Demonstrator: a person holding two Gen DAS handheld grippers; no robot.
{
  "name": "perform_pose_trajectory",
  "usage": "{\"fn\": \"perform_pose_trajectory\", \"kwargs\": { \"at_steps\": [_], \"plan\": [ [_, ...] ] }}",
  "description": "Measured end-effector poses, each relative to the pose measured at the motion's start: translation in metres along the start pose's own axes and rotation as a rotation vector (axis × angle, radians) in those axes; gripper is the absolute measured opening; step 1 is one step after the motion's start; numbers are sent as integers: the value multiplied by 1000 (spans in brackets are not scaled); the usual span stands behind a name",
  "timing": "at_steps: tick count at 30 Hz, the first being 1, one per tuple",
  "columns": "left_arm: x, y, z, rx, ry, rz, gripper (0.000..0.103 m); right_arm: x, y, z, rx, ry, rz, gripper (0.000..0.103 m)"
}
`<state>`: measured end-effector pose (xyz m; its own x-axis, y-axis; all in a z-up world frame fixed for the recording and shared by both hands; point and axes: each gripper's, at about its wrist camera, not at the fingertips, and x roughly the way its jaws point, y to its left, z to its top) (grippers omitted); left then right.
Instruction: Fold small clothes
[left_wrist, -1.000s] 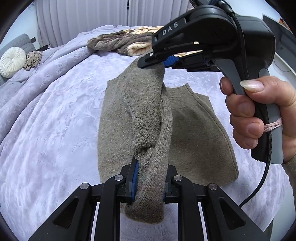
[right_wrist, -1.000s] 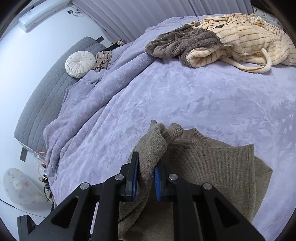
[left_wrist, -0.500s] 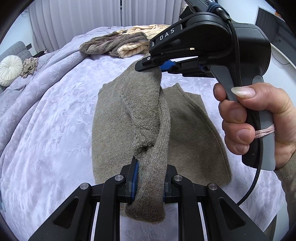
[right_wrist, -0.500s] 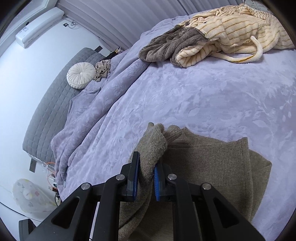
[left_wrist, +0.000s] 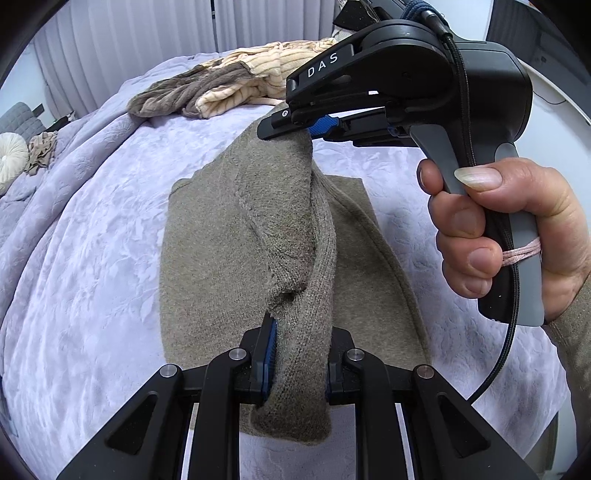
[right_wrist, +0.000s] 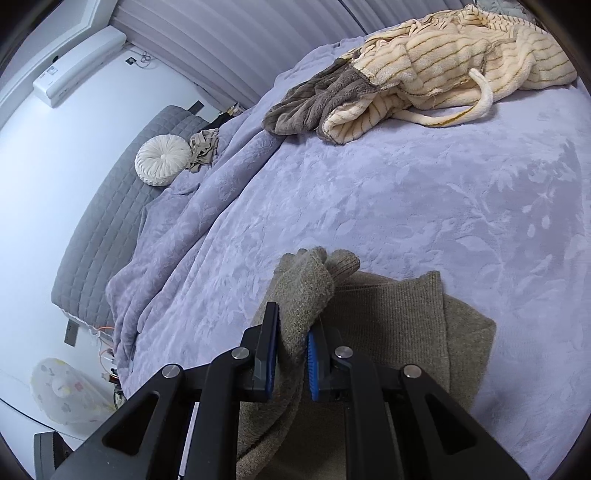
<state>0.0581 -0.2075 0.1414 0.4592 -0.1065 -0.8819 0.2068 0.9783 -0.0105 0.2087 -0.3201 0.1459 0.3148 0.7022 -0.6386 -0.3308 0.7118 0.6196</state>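
Pinching opposite ends of one lifted edge, the left gripper (left_wrist: 297, 363) and right gripper (right_wrist: 290, 363) stretch the sweater (left_wrist: 229, 236) lengthwise above its flat half on the bed (left_wrist: 74, 236).

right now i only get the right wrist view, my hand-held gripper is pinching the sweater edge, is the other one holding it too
Observer: Yes. The left hand-held gripper is shut on a bunched fold of the olive sweater.
Operator: is the cloth between us taut or slack
Observer: It runs as a lifted band from the right hand-held gripper to the left one, above the flat part.
Operator: anything beside the sweater on my right
Observer: Only bare lilac blanket shows there, and the hand gripping the handle.
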Motion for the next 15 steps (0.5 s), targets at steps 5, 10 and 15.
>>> {"fn": "perform_pose_trajectory", "kwargs": {
  "at_steps": [5,10,15],
  "plan": [
    [7,-16,6,31,11,7,20,-7,-15,-2,1,-6,23,15],
    [18,-32,13,60,26,9,20,-12,-28,-1,-13,-1,34,15],
    [36,-54,13,103,51,29,20,-13,-45,-3,-14,7,30,15]
  ]
}}
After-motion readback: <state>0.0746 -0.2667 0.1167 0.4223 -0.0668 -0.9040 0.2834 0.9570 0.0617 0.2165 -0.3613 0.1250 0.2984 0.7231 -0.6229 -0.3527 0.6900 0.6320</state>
